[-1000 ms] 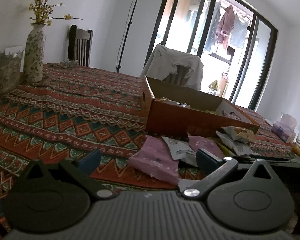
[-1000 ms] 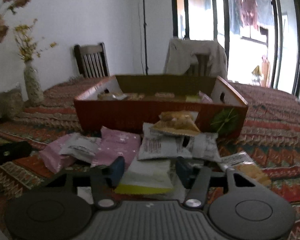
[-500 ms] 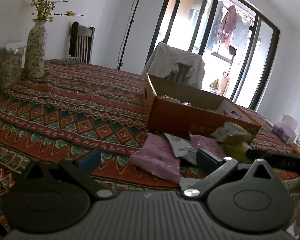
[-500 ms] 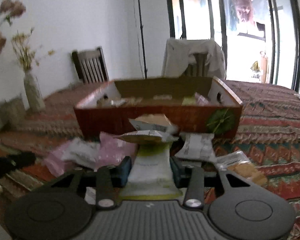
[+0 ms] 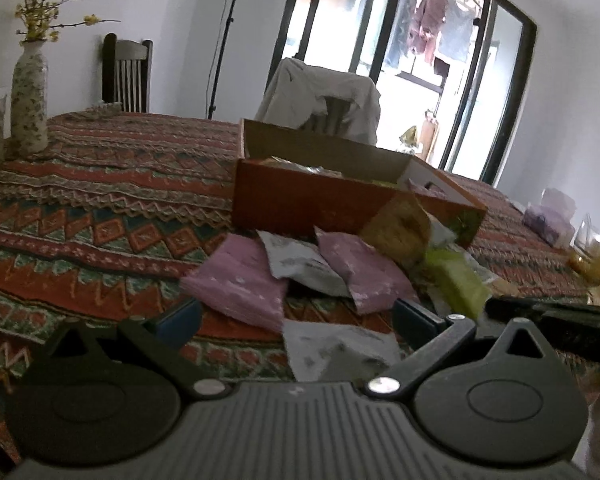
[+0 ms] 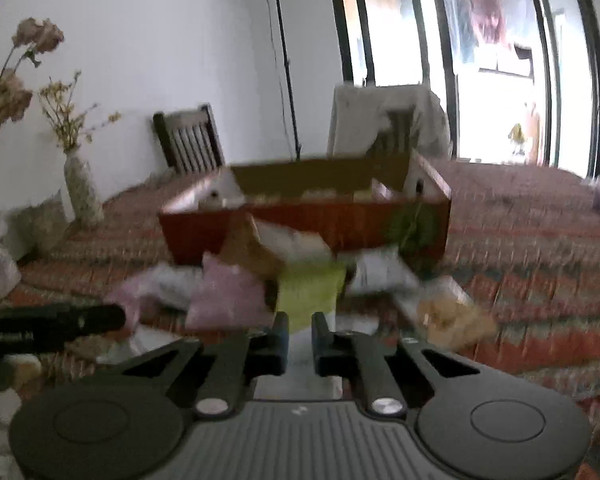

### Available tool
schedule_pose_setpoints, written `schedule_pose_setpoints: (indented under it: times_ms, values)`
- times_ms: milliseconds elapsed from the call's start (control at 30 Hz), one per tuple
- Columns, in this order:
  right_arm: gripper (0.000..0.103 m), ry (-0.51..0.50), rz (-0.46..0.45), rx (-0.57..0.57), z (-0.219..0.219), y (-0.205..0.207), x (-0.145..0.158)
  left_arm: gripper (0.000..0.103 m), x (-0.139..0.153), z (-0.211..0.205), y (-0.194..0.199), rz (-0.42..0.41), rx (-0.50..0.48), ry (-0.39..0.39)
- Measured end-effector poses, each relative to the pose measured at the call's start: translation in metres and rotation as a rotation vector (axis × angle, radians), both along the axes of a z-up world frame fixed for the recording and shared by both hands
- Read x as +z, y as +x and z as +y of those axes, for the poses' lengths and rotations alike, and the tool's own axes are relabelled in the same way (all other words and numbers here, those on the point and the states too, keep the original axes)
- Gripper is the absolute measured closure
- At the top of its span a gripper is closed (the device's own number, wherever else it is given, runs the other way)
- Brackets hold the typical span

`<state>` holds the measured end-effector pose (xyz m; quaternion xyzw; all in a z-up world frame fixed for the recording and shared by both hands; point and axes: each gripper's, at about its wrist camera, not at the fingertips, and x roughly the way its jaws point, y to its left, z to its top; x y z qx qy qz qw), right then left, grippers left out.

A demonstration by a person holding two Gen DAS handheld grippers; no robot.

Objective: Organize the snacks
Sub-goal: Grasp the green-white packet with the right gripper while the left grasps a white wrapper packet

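The desk (image 5: pixel 100 208), covered with a red, green and cream zigzag-patterned cloth, sits as it did a second ago, and the shallow orange cardboard box (image 6: pixel 300 224) on it, with a few packets inside, has not shifted. Against its near wall lies the heap of snack packets, where the two pink foil packets (image 5: pixel 240 284) and the grey-white packet (image 5: pixel 300 260) between them lie as before. What differs is the yellow-green and white flat packet (image 6: pixel 308 292): a second ago it lay loose between wide-spread fingers, and now the right gripper (image 6: pixel 299 336) has closed on its near end, fingers pinching it, its far end raised and carrying a tan crinkled snack bag (image 6: pixel 252 252) tipped up before the box wall. The left gripper (image 5: pixel 296 316) hangs low over the desk's near edge, its fingers spread wide around nothing, as before.
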<state>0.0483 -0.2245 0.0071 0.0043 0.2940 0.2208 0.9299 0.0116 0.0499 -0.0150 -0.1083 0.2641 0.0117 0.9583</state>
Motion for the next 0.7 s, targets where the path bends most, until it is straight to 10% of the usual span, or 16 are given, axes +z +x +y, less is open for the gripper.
schedule_pose_setpoints:
  times_ms: [67,133,200,400,700]
  values:
    - [0.083,0.013,-0.006,0.008,-0.001,0.0,0.001,0.0,0.0,-0.004,-0.001,0.004,-0.001,0.007]
    - [0.046,0.017,-0.025,0.009,0.001,0.0,0.003,0.0,0.0,-0.007,-0.001,0.008,0.001,0.012]
    - [0.034,0.011,-0.035,0.013,0.005,0.0,0.002,0.0,0.001,-0.009,-0.001,0.012,0.002,0.019]
    - [0.064,-0.02,0.02,-0.005,0.006,0.01,-0.017,0.0,-0.003,-0.018,0.004,0.044,-0.01,0.038]
    - [0.065,0.054,-0.075,-0.015,-0.019,-0.009,-0.008,0.0,-0.018,-0.042,0.027,0.148,-0.01,0.069]
